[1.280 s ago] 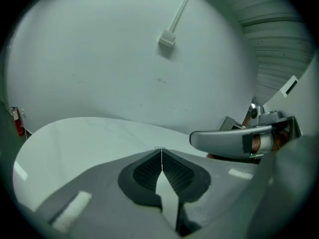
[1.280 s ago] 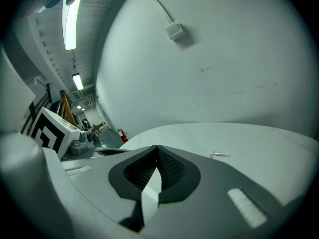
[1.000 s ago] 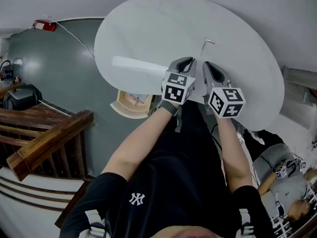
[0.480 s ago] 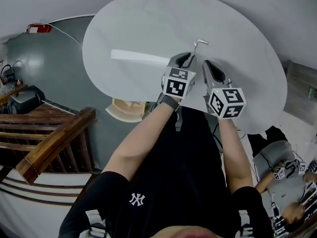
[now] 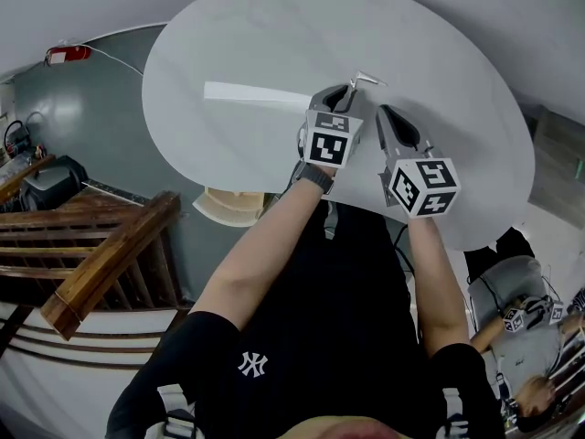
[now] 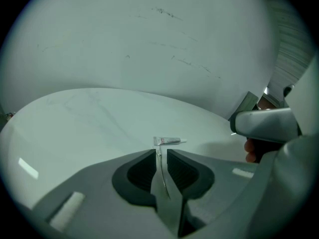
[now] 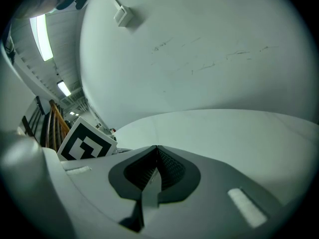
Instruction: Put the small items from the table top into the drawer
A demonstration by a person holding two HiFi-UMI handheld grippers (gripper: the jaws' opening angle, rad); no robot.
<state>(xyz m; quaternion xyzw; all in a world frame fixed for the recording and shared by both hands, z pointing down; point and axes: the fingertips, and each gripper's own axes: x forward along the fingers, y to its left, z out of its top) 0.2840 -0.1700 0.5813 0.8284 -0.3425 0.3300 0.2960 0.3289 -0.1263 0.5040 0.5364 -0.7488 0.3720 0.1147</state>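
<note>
A small clear tube (image 5: 364, 80) with a thin flat tail sticks out past the tips of my left gripper (image 5: 345, 91) above the white oval table (image 5: 274, 44). In the left gripper view the tube (image 6: 169, 142) lies crosswise at the tips, and my left gripper (image 6: 160, 152) is shut on its tail. My right gripper (image 5: 386, 112) hovers just to the right, over the table's near part. It is shut with nothing between its fingers (image 7: 157, 147). An open pale wooden drawer (image 5: 228, 207) juts out under the table's near left edge.
A wooden stair railing (image 5: 110, 254) runs at the lower left. A person (image 5: 526, 337) sits on the floor at the lower right beside another marker cube. A white wall stands behind the table. The left gripper's marker cube (image 7: 87, 143) shows in the right gripper view.
Both grippers have moved a little farther out over the table, the left one ahead with the tube staying at its tips. The drawer now shows less in the head view.
</note>
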